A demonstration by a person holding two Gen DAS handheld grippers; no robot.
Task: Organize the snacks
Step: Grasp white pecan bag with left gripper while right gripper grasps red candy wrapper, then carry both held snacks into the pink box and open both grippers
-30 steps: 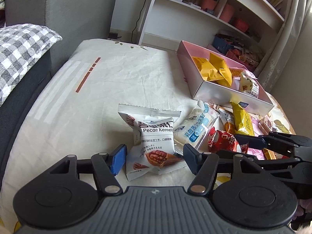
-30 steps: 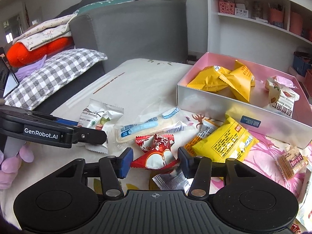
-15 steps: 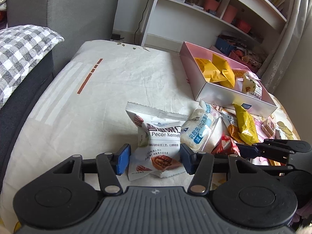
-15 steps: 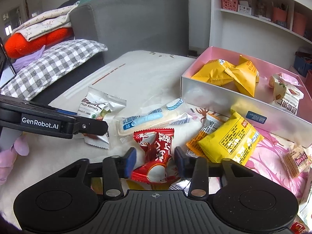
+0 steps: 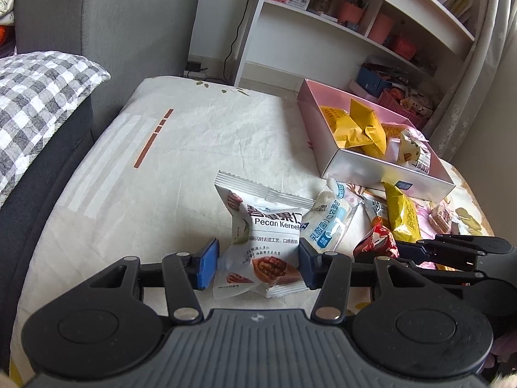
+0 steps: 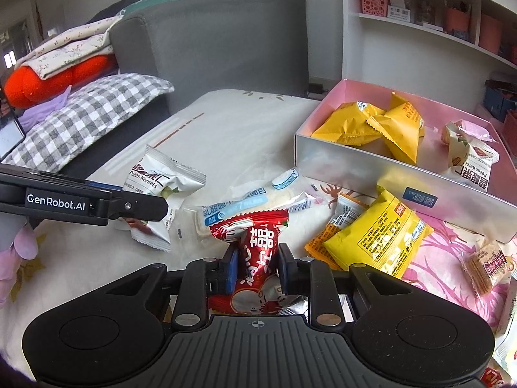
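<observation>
The right gripper (image 6: 255,266) has its two blue pads pressed together on a red candy packet (image 6: 255,258) printed with white Chinese characters, the packet standing upright between them. The left gripper (image 5: 258,265) is spread apart, one pad at either side of a white nut packet (image 5: 265,242) labelled "Pecan Kernels", not quite pinching it; in the right wrist view its arm reads "GenRobot.AI".

Both packets lie on a cream bedcover (image 5: 181,174). Just beside the nut packet, at its 2 o'clock, rests a long white-and-blue bread packet (image 6: 245,207) with blue Chinese writing. At 3 o'clock from the red candy sit a yellow snack bag (image 6: 378,236) covered in small black print and an orange packet (image 6: 320,242) tucked under it, with a small wafer pack (image 6: 484,265) farther out.

At 1 o'clock stands a pink box (image 6: 355,158) with a silvery wall, holding several yellow bags (image 6: 381,126) and another "Pecan Kernels" packet (image 6: 471,158). A checked pillow (image 6: 97,110) lies at 10 o'clock, against a grey sofa (image 6: 210,38), and white shelves (image 5: 355,22) rise behind the box.
</observation>
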